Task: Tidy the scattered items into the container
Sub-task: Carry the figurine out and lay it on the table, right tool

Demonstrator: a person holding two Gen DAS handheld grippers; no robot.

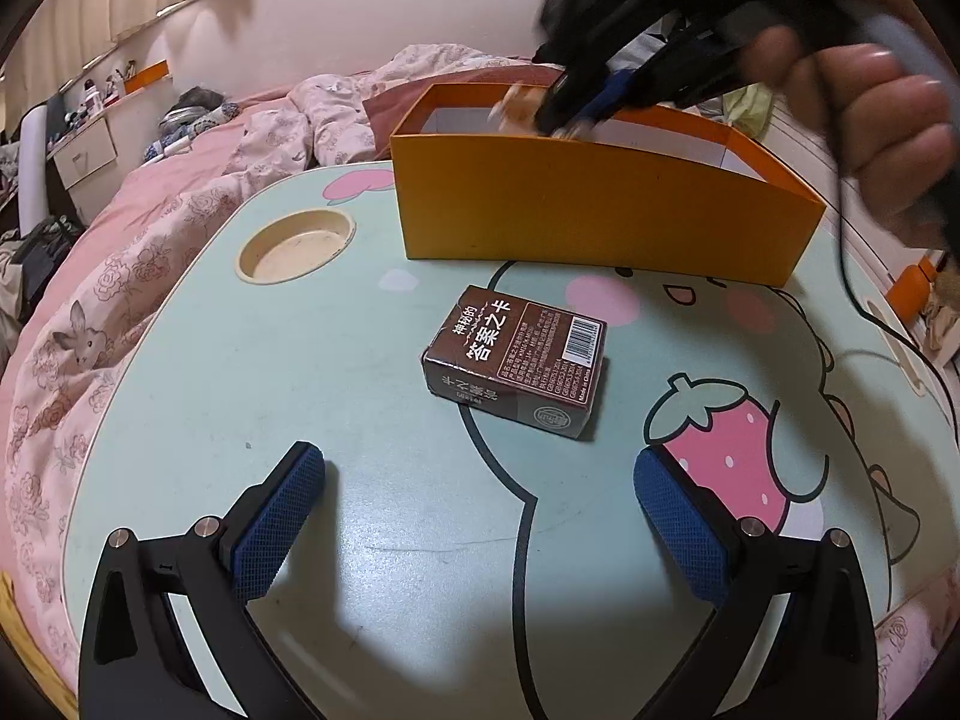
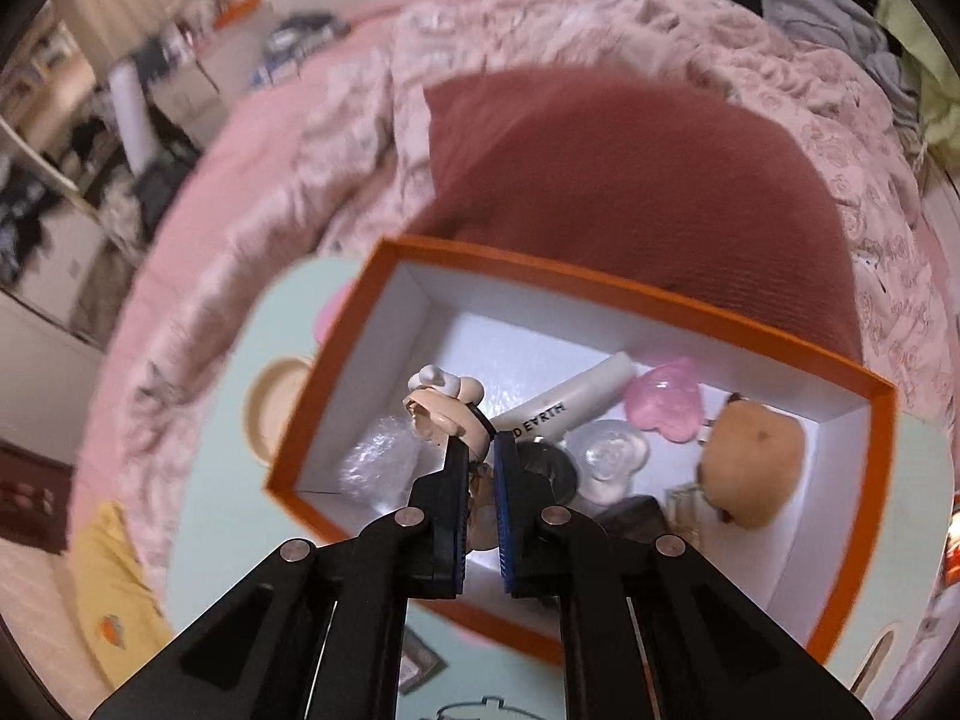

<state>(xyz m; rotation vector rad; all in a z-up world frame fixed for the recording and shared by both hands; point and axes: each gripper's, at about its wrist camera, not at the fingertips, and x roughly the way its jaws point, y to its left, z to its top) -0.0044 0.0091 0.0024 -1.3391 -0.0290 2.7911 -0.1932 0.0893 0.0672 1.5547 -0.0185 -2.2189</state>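
An orange box (image 1: pixel 600 210) with a white inside stands at the far side of the mint lap table (image 1: pixel 252 372). A brown card box (image 1: pixel 516 363) lies on the table in front of it, ahead of my open, empty left gripper (image 1: pixel 480 480). My right gripper (image 2: pixel 480 450) is shut on a small cream figurine (image 2: pixel 447 405) and holds it over the orange box (image 2: pixel 336 360); it shows blurred in the left wrist view (image 1: pixel 576 108). Inside the box lie a white tube (image 2: pixel 570 405), a pink heart (image 2: pixel 663 399), a tan plush (image 2: pixel 750 468), a clear plastic piece (image 2: pixel 612 456) and crumpled wrap (image 2: pixel 378 462).
A round cup recess (image 1: pixel 294 246) sits at the table's far left. The table rests on a bed with a pink floral quilt (image 1: pixel 120 276) and a dark red pillow (image 2: pixel 630 180). A bedside cabinet (image 1: pixel 84 150) stands far left.
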